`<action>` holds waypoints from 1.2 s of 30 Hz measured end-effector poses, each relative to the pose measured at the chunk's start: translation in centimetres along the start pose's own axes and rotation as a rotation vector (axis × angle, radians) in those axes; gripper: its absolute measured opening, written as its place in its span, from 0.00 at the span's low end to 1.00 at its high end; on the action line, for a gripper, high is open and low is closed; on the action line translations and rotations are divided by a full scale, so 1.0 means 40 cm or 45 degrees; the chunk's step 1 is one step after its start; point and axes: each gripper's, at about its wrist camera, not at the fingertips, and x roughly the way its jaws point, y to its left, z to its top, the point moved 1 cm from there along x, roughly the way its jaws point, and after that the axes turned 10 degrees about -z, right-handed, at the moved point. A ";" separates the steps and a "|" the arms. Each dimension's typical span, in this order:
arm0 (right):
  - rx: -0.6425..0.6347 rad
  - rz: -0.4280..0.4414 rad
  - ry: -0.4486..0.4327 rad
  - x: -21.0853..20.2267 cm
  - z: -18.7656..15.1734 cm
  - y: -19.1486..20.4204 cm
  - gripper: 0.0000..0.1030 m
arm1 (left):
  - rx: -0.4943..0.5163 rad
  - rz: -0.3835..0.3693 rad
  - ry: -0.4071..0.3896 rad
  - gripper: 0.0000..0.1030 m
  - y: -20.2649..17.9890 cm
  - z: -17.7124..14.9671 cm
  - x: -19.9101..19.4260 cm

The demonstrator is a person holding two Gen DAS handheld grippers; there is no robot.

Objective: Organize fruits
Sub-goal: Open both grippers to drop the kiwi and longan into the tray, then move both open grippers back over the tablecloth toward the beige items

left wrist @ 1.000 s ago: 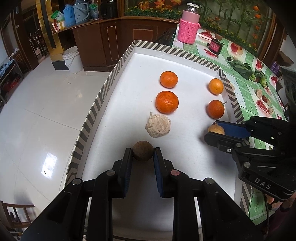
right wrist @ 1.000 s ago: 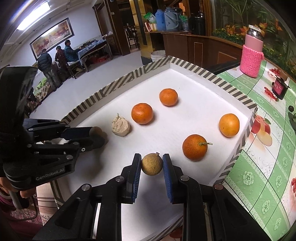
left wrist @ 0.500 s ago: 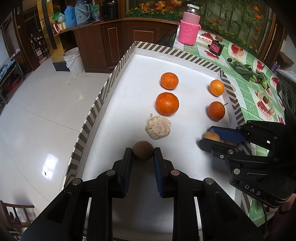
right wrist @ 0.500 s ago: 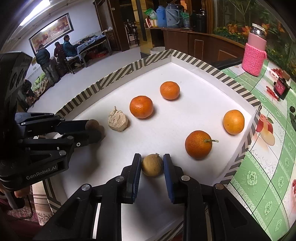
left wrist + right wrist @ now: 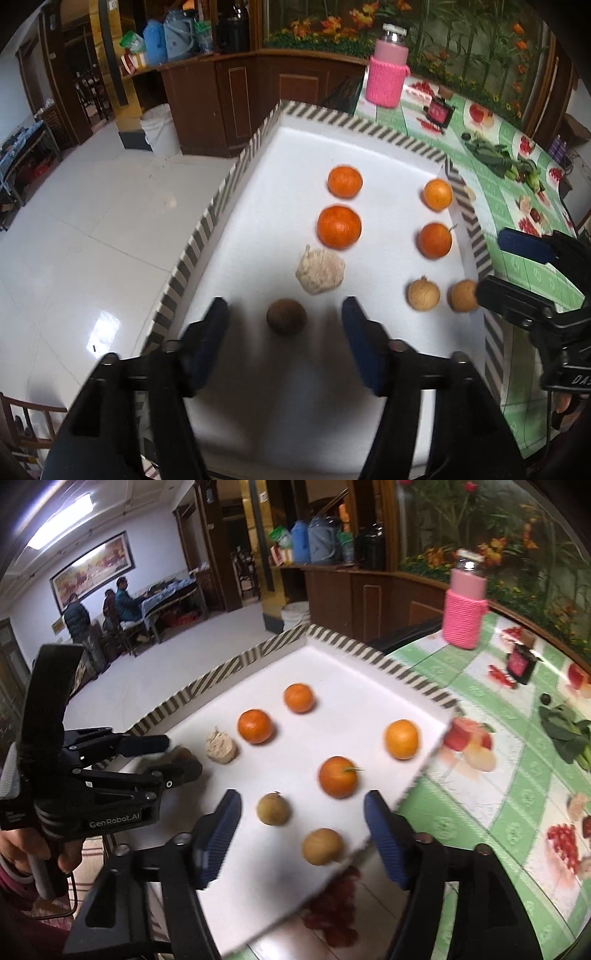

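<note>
A white tray (image 5: 295,155) with a striped rim holds several oranges (image 5: 339,227) in two columns. A pale lumpy fruit (image 5: 320,271) lies below the left column and a dark brown round fruit (image 5: 286,316) below it. Two tan round fruits (image 5: 423,293) (image 5: 463,295) lie at the tray's right edge. My left gripper (image 5: 284,345) is open, its jaws wide apart either side of the brown fruit. My right gripper (image 5: 301,829) is open and empty, with the two tan fruits (image 5: 273,809) (image 5: 322,846) lying between its jaws.
A pink knitted bottle (image 5: 388,66) stands beyond the tray on a green fruit-print tablecloth (image 5: 524,266). Leafy greens (image 5: 498,160) and a small dark box (image 5: 439,112) lie on the cloth. A white floor lies left of the table.
Both grippers have opened. The left let go of the brown fruit and the right let go of a tan fruit; both fruits now rest on the tray. Both grippers drew back slightly.
</note>
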 end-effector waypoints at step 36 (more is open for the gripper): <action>0.452 -0.433 0.036 -0.227 -0.267 -0.604 0.77 | 0.368 -0.412 0.078 0.66 -0.584 0.093 0.085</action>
